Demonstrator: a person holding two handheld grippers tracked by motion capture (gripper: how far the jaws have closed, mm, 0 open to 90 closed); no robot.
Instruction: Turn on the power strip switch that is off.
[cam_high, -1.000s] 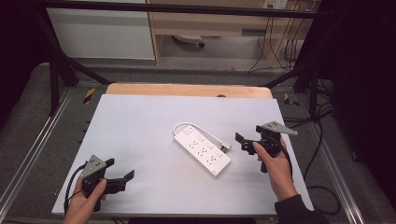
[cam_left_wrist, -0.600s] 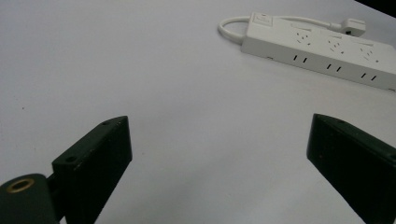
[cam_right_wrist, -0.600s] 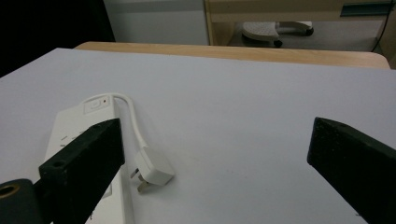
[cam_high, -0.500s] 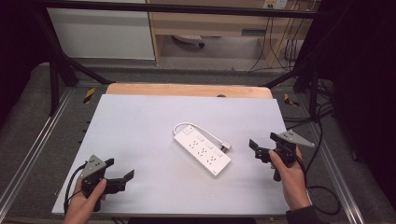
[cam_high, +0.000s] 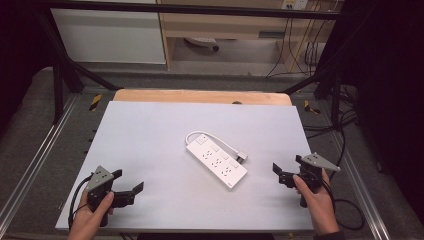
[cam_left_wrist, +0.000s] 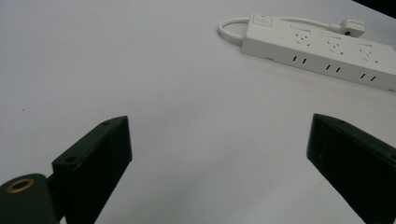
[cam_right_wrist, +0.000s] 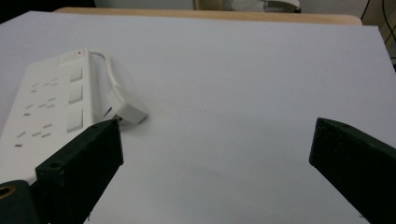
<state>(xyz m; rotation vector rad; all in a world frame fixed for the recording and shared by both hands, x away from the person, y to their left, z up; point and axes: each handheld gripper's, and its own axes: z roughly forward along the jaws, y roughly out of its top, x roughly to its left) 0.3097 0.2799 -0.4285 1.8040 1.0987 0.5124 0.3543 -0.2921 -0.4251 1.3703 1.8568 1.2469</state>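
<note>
A white power strip lies flat near the middle of the pale grey bench, set at a slant so that its switch end points to the far left and its other end to the near right. Its short white cord loops out of the far end, runs back along the strip's right side and ends in a white plug that rests on the bench just beside the strip. The strip's top carries three groups of sockets and a row of square rocker switches; a small red mark sits at the cord end, but no brand name or lettering can be read on it in any view. The left gripper rests at the near left corner of the bench, held in the person's left hand, well apart from the strip; its jaws stand wide apart with nothing between them, and the left gripper view looks across bare bench toward the strip lying farther off. The right gripper is at the near right of the bench, held in the person's right hand, near the strip's near end but not touching it; its jaws are also spread wide and hold nothing. A strip of bare wood shows along the far edge of the bench.
</note>
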